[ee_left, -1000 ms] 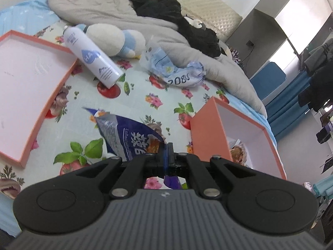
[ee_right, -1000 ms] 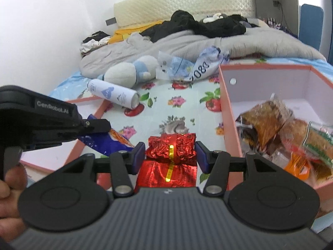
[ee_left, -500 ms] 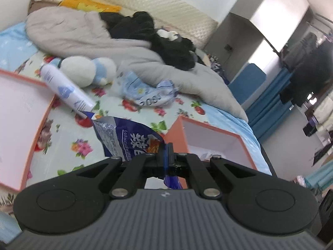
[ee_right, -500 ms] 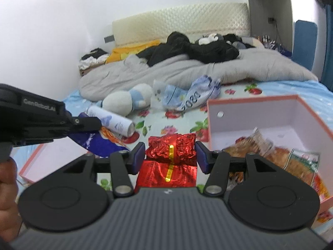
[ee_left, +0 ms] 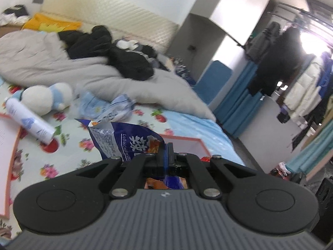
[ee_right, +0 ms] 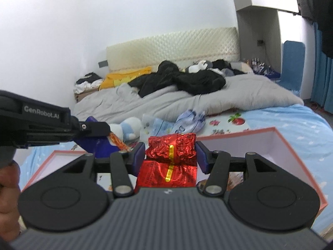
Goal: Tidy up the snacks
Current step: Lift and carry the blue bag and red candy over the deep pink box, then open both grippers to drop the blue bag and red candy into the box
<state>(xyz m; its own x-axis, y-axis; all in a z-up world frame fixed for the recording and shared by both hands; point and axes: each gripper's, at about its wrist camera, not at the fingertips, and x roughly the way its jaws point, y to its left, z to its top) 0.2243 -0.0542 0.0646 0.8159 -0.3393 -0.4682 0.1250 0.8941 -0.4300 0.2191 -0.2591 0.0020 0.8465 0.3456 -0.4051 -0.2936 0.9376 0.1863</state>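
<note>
My left gripper (ee_left: 166, 153) is shut on a blue snack bag (ee_left: 122, 141) with white lettering and holds it in the air above the bed. It also shows at the left of the right wrist view (ee_right: 97, 131). My right gripper (ee_right: 170, 153) is shut on a red foil snack packet (ee_right: 171, 152) with a yellow strip, held above the near wall of the pink box (ee_right: 291, 145). Snacks lie in that box, mostly hidden behind the gripper. The box's far rim (ee_left: 187, 139) shows behind the blue bag.
A pink box lid (ee_left: 6, 145) lies at the left. A white spray can (ee_left: 27, 123), a plush toy (ee_left: 43, 98) and a crumpled blue-white bag (ee_left: 104, 108) lie on the floral sheet. A grey duvet (ee_left: 62, 68) and black clothes (ee_right: 183, 79) lie behind. The bed edge is at the right.
Both grippers have risen and tilted up with their packets still held. The bed and box have dropped lower in both views. The left gripper has moved toward the pink box.
</note>
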